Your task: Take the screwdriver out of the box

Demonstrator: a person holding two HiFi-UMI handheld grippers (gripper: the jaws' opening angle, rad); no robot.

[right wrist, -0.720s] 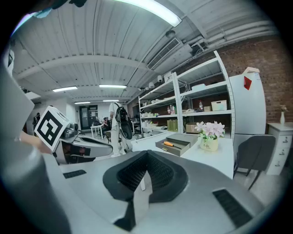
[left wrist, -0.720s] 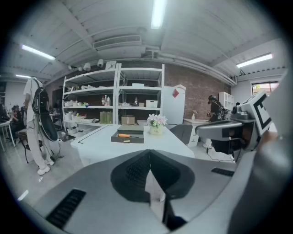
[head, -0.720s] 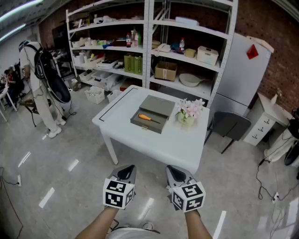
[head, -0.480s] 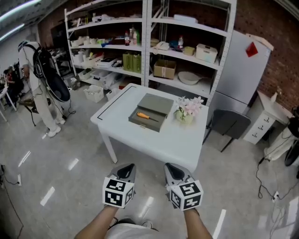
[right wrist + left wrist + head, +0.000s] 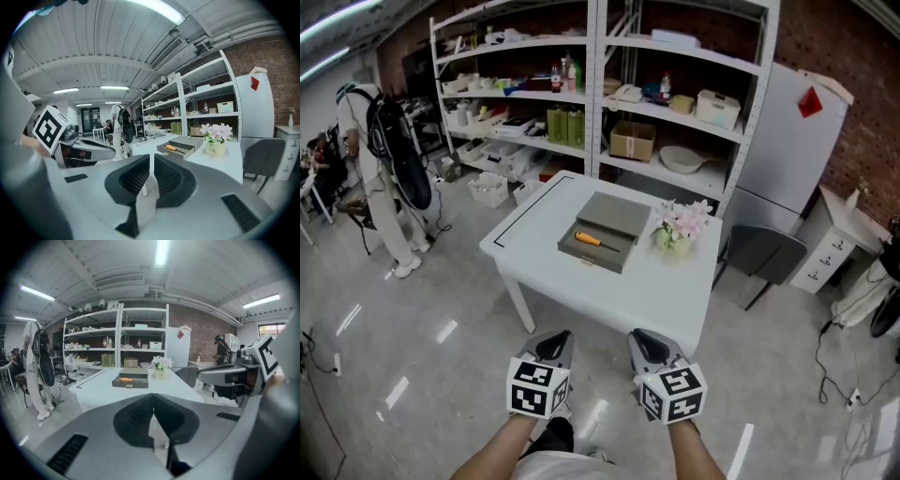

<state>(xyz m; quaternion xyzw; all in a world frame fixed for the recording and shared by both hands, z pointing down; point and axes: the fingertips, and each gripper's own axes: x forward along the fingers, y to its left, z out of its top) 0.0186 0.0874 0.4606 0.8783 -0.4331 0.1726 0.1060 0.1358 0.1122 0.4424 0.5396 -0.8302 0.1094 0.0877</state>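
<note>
At the far left a person (image 5: 380, 178) in white stood on the shiny floor (image 5: 412, 319). The left forearm (image 5: 492, 455) came up from the bottom of the head view. It held the left gripper (image 5: 554, 343) out in front, tipped a little down toward the table (image 5: 628, 291). Its jaws were closed together with nothing between them. On the white table, well away from both grippers, sat the gray box (image 5: 591, 258). The screwdriver (image 5: 588, 239) with the orange handle lay inside the box. A little pot of pink flowers (image 5: 678, 225) stood just to the right of the box. The right forearm (image 5: 698, 459) reached out beside the left one. It held the right gripper (image 5: 651, 345) the same way, tipped a little down. Its jaws were closed too and held nothing. Both grippers hung over the floor, side by side, near each other but not touching.
</note>
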